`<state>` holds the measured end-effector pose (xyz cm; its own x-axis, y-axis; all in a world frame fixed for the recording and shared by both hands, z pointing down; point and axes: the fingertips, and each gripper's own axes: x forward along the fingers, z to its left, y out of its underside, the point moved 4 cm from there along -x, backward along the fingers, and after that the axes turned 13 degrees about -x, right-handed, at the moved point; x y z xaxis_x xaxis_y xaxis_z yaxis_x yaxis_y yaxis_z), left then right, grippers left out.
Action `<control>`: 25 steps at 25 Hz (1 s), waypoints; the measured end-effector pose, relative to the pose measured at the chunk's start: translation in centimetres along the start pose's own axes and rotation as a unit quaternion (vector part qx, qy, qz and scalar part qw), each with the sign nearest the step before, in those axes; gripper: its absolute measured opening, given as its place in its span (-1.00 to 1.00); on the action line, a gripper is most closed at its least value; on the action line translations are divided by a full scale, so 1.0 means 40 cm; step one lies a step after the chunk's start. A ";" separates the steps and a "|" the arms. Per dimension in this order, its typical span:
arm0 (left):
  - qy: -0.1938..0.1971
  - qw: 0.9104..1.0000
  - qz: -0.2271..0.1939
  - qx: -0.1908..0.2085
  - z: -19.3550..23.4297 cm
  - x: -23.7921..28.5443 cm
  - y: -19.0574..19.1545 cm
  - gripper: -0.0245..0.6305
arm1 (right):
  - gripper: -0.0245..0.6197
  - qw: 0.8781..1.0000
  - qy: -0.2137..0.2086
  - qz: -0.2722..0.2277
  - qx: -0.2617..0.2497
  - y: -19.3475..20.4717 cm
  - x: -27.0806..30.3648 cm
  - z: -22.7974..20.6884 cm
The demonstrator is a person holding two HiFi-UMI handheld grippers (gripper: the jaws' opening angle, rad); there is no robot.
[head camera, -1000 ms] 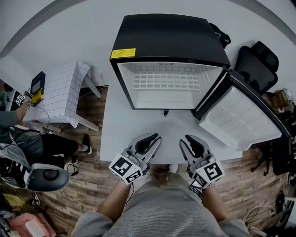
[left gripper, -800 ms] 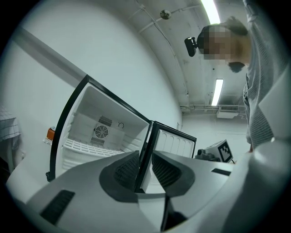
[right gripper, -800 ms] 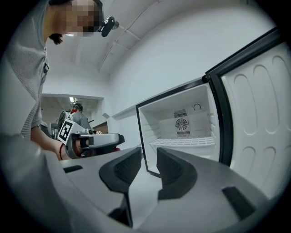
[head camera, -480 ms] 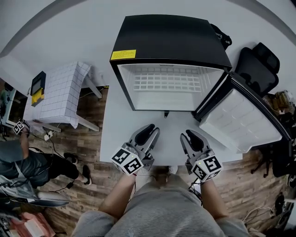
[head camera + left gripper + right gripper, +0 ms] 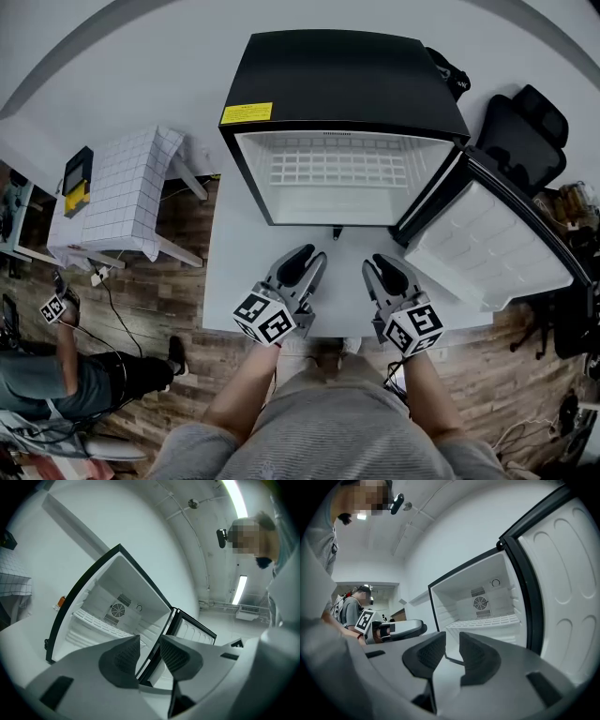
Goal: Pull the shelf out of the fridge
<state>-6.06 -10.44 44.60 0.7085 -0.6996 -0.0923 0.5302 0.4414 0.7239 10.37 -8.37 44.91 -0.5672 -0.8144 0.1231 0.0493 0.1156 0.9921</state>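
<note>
Left gripper [image 5: 305, 255]: I see its jaws have just been opening, nothing between them.
Right gripper [image 5: 380, 265]: jaws apart as before, empty.
Shelf [image 5: 337, 167]: still inside the fridge [image 5: 347, 80].

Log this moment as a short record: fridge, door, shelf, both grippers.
fridge: black outside, white inside, on the white table
door: swung open to the right
shelf: white wire rack, still inside, untouched
left gripper: open, jaws have just been opening, nothing between them, short of the fridge
right gripper: open, empty, short of the fridge
</note>
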 end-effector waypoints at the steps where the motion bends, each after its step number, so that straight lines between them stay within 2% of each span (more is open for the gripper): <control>1: 0.001 1.000 0.001 0.003 0.002 0.004 0.000 -0.56 | -0.63 1.000 0.002 0.000 0.000 0.003 0.003 -0.005; 8: 0.015 1.000 -0.006 0.005 0.017 0.018 -0.020 -0.56 | -0.63 1.000 0.001 0.003 -0.019 0.012 0.014 -0.033; 13: 0.033 0.999 -0.001 0.026 0.006 0.028 -0.036 -0.56 | -0.63 0.999 -0.011 -0.006 -0.043 -0.037 0.011 -0.059; 17: 0.027 0.999 0.003 0.038 -0.005 0.045 -0.048 -0.55 | -0.63 0.999 -0.014 -0.013 -0.041 -0.049 0.020 -0.085; 25: 0.017 0.999 -0.017 0.037 -0.008 0.093 -0.043 -0.55 | -0.63 0.999 -0.031 -0.020 -0.036 -0.057 0.055 -0.132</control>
<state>-4.21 -13.64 42.79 0.7066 -0.6936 -0.1403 0.5196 0.3740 0.7682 13.33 -13.43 43.06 -0.6200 -0.7800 0.0843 0.0829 0.0417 0.9957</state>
